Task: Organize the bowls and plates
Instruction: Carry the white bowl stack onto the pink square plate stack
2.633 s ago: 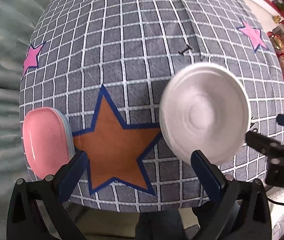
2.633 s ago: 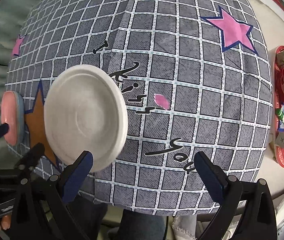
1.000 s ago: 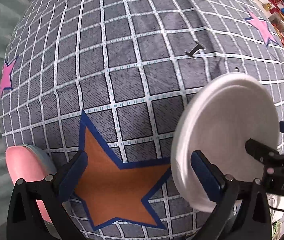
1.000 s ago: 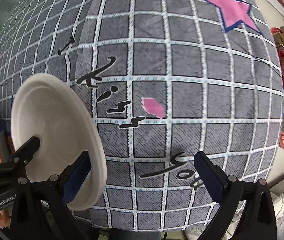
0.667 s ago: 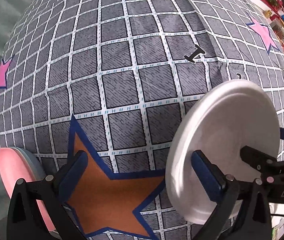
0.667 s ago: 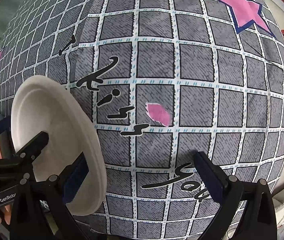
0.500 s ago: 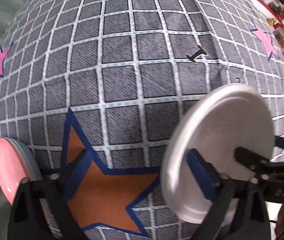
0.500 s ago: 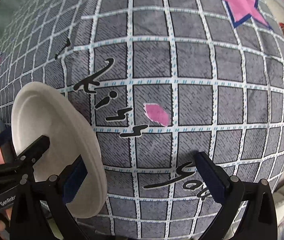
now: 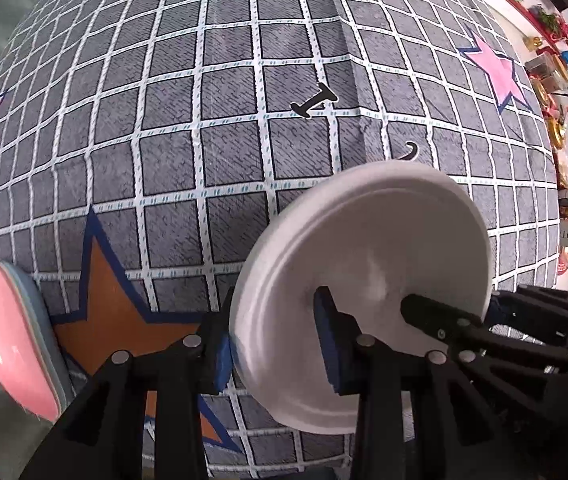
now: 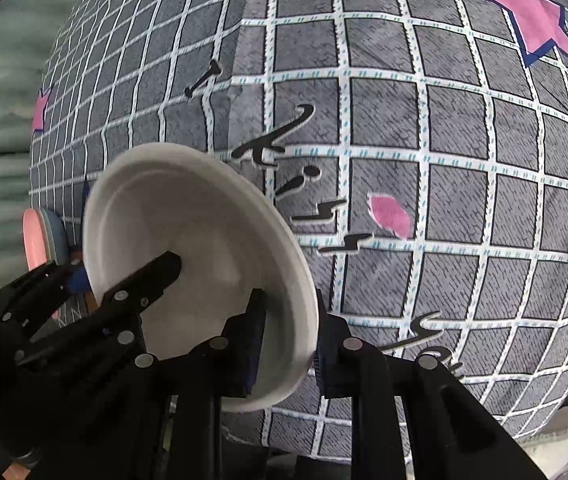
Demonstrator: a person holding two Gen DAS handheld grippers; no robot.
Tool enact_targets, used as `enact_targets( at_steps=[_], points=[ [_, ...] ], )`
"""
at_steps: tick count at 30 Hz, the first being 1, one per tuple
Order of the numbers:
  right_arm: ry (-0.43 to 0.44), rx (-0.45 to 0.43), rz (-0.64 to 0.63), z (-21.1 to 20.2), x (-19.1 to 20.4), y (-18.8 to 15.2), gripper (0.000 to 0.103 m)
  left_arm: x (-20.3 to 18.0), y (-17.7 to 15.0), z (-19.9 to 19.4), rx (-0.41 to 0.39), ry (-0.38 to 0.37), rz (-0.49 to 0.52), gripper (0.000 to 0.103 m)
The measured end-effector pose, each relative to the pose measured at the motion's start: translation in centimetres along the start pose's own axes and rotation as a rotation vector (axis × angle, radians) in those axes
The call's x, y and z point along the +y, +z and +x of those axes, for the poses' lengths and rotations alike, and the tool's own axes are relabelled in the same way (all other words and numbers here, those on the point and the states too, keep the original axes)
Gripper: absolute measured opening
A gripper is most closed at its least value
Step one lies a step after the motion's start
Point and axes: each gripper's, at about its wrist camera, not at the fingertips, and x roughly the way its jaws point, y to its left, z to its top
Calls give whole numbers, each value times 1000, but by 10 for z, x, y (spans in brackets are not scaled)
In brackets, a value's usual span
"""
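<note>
Two grippers clamp one white plate (image 9: 364, 256): left gripper (image 9: 272, 354) at its seven o'clock rim, right gripper (image 10: 288, 344) at five. One pink plate (image 9: 4, 328) lies at nine.

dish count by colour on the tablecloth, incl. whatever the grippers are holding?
White: 1, the white plate, pinched at its near rim by the left gripper and the right gripper.
Pink: 1, the pink plate.
Blue: at least 1, a blue plate edge under the pink.
Total: at least 3.
</note>
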Motion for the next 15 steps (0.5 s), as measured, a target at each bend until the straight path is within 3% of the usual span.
enact_targets(
  at_steps=[6,15],
  points=[
    [13,11,-8,-15,7,-16,23,-12,-15,-37,-18,24,21,39],
    [-5,-12,-76,-30,81,-3,23,36,-29,-63,-80,24,-30,39]
  ],
)
